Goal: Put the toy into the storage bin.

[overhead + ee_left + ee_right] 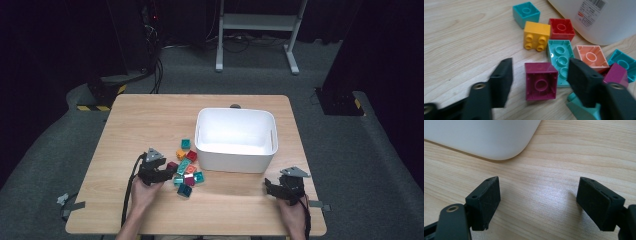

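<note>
High view: left gripper (167, 172) at brick pile beside bin (235, 157); right gripper (272, 186) idle.
Left gripper view: jaws apart w/ magenta brick (540, 81) between, no pad contact; risk: right jaw snags teal brick (559, 60).
Right gripper view: released, nothing between.

High view: fixed above the bench (150, 120), facing forward and down. Each gripper view: close, low, facing along its jaws. All three share the white bin (235, 140).

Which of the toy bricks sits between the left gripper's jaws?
The magenta brick, lying with its hollow underside up between the jaws of the left gripper, with gaps on both sides. The other bricks lie beyond or outside the jaws.
</note>
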